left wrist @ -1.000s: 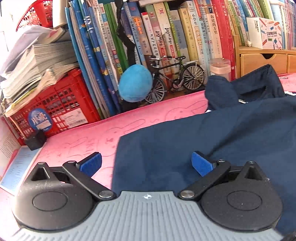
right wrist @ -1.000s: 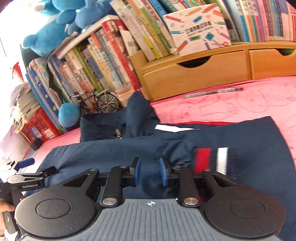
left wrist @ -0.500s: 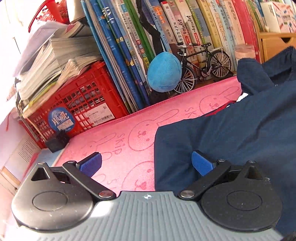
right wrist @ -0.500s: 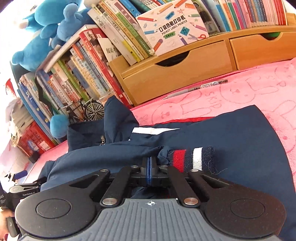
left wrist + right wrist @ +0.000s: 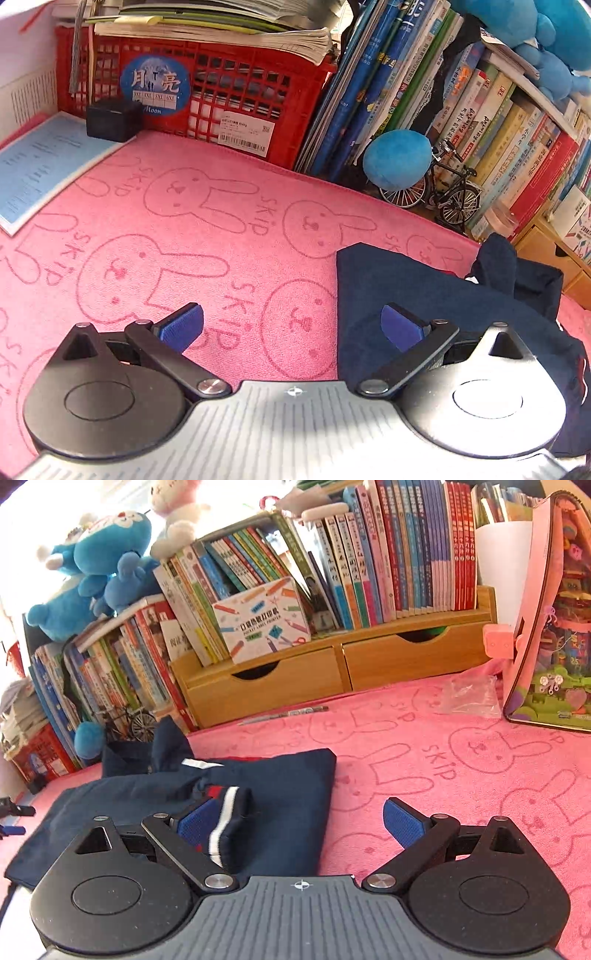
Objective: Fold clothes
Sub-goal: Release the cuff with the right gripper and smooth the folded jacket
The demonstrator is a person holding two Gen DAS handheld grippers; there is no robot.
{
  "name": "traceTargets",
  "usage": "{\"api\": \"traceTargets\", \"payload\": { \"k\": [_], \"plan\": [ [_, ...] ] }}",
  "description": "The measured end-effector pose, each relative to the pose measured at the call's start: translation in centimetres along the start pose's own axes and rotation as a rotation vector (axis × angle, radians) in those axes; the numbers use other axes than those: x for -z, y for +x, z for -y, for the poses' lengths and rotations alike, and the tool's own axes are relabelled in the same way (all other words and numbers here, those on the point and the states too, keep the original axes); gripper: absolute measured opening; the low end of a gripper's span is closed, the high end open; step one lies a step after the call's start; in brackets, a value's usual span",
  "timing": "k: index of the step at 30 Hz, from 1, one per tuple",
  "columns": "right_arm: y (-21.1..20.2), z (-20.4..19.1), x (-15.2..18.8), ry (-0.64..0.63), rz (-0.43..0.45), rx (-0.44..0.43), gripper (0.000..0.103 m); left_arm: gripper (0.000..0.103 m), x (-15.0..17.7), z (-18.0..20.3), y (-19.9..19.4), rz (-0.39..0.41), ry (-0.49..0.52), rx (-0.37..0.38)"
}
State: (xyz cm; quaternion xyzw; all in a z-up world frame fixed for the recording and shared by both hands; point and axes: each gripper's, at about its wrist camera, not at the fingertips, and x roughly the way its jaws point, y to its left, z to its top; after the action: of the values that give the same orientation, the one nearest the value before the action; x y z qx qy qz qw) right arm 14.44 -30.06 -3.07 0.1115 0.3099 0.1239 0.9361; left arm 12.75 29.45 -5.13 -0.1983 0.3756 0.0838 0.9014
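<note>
A navy jacket [image 5: 288,794] lies partly folded on the pink rabbit-print towel [image 5: 461,760]. Its red, white and navy striped cuff [image 5: 225,812] rests on top, touching my right gripper's left pad. My right gripper [image 5: 295,819] is open and empty over the jacket's right edge. In the left wrist view the jacket [image 5: 443,302] lies at the right, and my left gripper [image 5: 291,326] is open and empty, straddling its left edge over the towel [image 5: 166,236].
A red crate [image 5: 221,92] with papers, leaning books, a blue plush ball [image 5: 397,157] and a model bicycle [image 5: 443,192] stand behind. Wooden drawers [image 5: 332,672], a pen [image 5: 284,714], a plastic bag [image 5: 469,698] and a toy box [image 5: 550,627] line the back right.
My right gripper was shut on the sleeve near the cuff; it has let go, opened and shifted right. My left gripper swung left off the jacket toward the towel.
</note>
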Motion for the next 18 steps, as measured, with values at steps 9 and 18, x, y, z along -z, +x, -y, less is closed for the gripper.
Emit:
{"api": "traceTargets", "payload": {
  "k": [9, 18],
  "plan": [
    [6.3, -0.6, -0.3, -0.071, -0.112, -0.009, 0.099, 0.103, -1.7, 2.6, 3.1, -0.012, 0.073, 0.025],
    [7.5, -1.6, 0.0, -0.159, -0.095, -0.052, 0.102, 0.103, -0.6, 6.0, 3.8, -0.047, 0.293, 0.162]
  ]
}}
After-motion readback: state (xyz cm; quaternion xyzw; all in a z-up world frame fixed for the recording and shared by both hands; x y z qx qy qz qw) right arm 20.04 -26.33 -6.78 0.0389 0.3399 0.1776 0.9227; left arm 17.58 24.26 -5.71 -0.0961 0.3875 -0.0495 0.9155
